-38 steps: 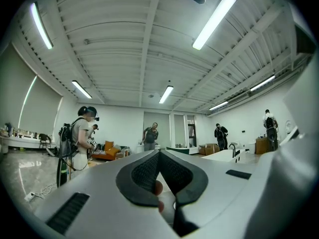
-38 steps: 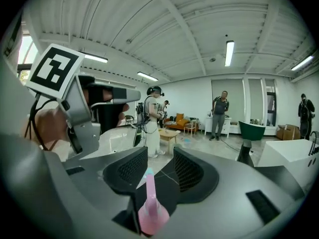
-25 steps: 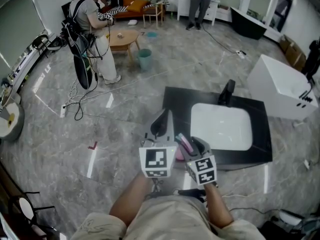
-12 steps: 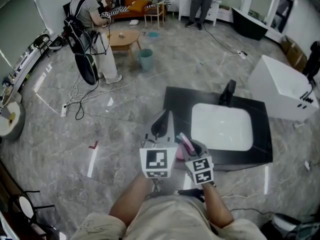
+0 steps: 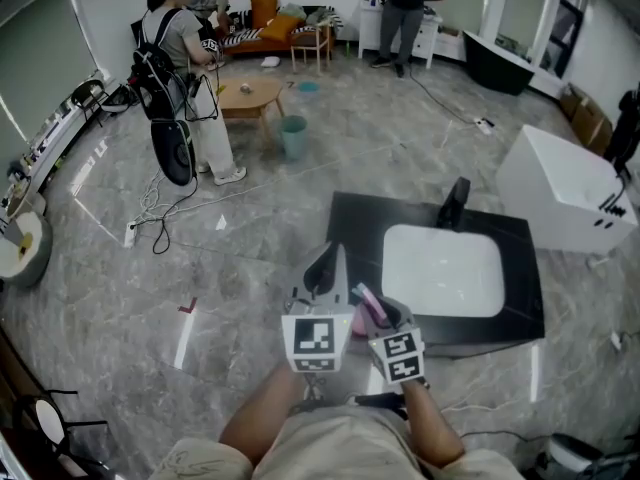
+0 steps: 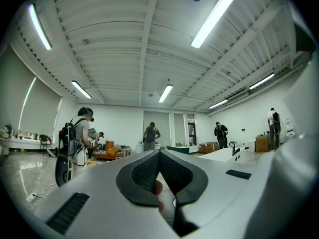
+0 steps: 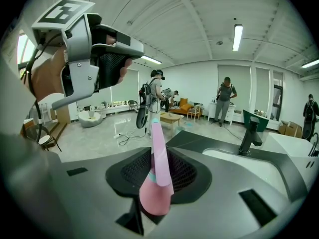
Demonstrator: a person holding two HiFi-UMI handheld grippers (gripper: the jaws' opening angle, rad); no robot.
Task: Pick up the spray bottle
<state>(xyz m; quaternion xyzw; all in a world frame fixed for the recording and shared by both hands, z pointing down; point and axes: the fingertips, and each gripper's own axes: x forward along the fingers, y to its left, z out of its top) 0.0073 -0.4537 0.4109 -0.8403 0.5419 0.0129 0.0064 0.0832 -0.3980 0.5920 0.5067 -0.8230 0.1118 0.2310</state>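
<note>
Our right gripper (image 7: 159, 156) had just been closing its jaws and clamped the pink spray bottle (image 7: 157, 176) at the black counter's (image 5: 352, 213) 7 o'clock corner, its nozzle running toward 11 o'clock. Our left gripper (image 6: 159, 156), jaws together and empty, sat at the bottle's 9 o'clock.

Pink spray bottle (image 7: 157, 176) (teal collar) sits at counter's (image 5: 348, 226) front edge.
</note>
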